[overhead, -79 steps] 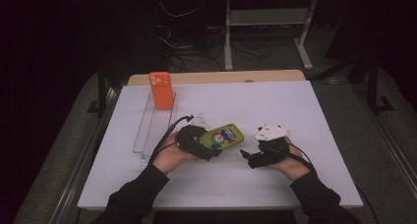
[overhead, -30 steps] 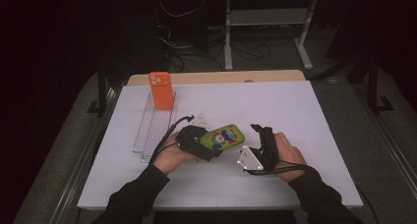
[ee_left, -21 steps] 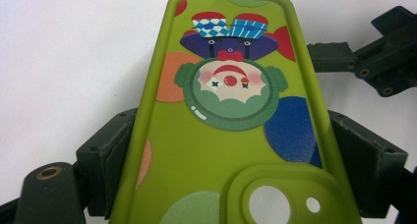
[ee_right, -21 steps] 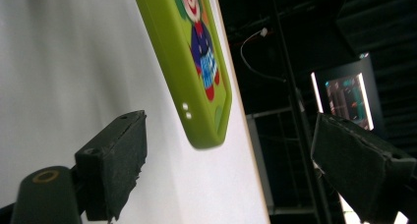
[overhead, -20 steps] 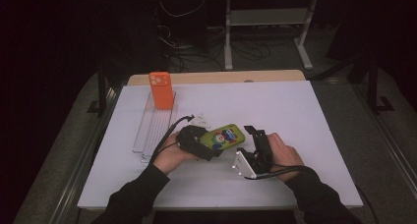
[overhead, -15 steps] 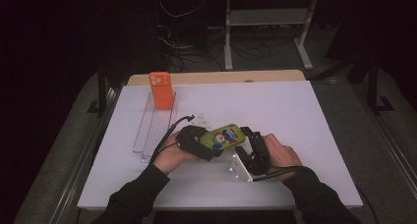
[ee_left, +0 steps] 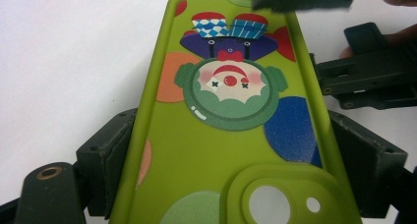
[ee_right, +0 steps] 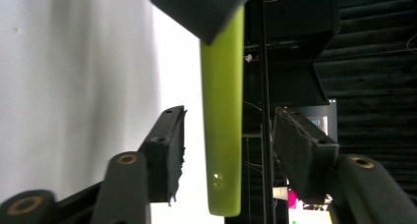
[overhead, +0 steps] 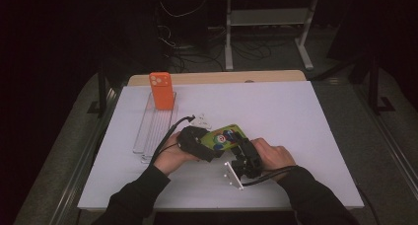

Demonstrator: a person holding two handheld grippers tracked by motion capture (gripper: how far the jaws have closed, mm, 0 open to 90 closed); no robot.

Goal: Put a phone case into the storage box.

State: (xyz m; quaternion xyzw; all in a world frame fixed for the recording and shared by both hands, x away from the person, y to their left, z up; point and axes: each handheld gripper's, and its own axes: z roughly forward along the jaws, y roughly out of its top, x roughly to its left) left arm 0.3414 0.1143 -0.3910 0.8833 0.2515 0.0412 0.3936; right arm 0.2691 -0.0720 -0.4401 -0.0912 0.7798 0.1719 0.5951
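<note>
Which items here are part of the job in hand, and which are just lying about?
In use:
- green phone case, clamped across its width by the left gripper
- right gripper, jaws just closing on either side of the case's edge, pads not yet touching

Lying about:
- orange phone, upright at the far end of the clear tray
- small white piece on the table

No legible text, brand, number or sign is showing anywhere. The green phone case (ee_left: pixel 231 130) is bearing only a clown picture and coloured spots; the orange phone case (overhead: pixel 161 90) is showing no lettering.
</note>
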